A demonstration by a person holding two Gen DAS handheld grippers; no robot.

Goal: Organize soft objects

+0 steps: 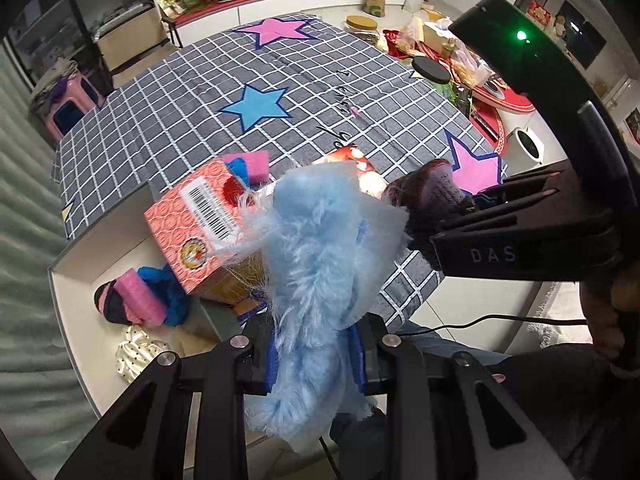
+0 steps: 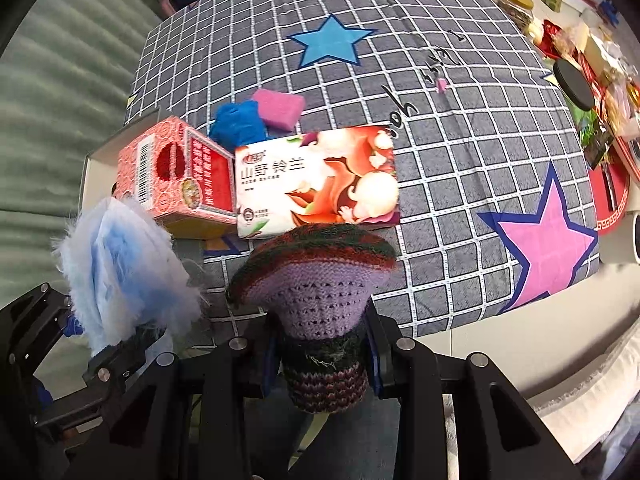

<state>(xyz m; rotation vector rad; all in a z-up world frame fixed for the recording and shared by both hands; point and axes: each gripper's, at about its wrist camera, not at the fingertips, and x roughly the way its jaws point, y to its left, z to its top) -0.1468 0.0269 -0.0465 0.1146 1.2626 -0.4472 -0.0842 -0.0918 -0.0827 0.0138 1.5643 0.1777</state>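
The left gripper (image 1: 316, 364) has its jaws drawn in on a pale blue fluffy fabric piece (image 1: 316, 264), which bulges up between the fingers and spills below them; the gripper is held above the near table edge, pointing out across the table. The right gripper (image 2: 322, 356) is likewise clamped, its jaws pressed against a knitted piece (image 2: 320, 292) of purple yarn with a dark red and green striped rim that fans out ahead of the fingers. In the left wrist view the right gripper comes in from the right side with a hand on its handle, its knit held just beside the blue fluff, both raised off the table.

Just past the fluff, a red patterned box (image 1: 196, 220) with a barcode leans over the edge of a shallow white tray (image 1: 80, 256). In the tray lie a pink and dark roll (image 1: 132, 300), a blue cloth (image 1: 172, 296) and a cream dotted scrunchie (image 1: 132, 352). Beside the red box, a flat tissue pack (image 2: 316, 180) with red floral print rests on the grey checked tablecloth (image 2: 460, 152). Behind the two, a blue crumpled cloth (image 2: 236, 124) touches a pink sponge (image 2: 280, 108). Farther off the cloth shows blue and pink stars, and jars and clutter stand at the far right edge
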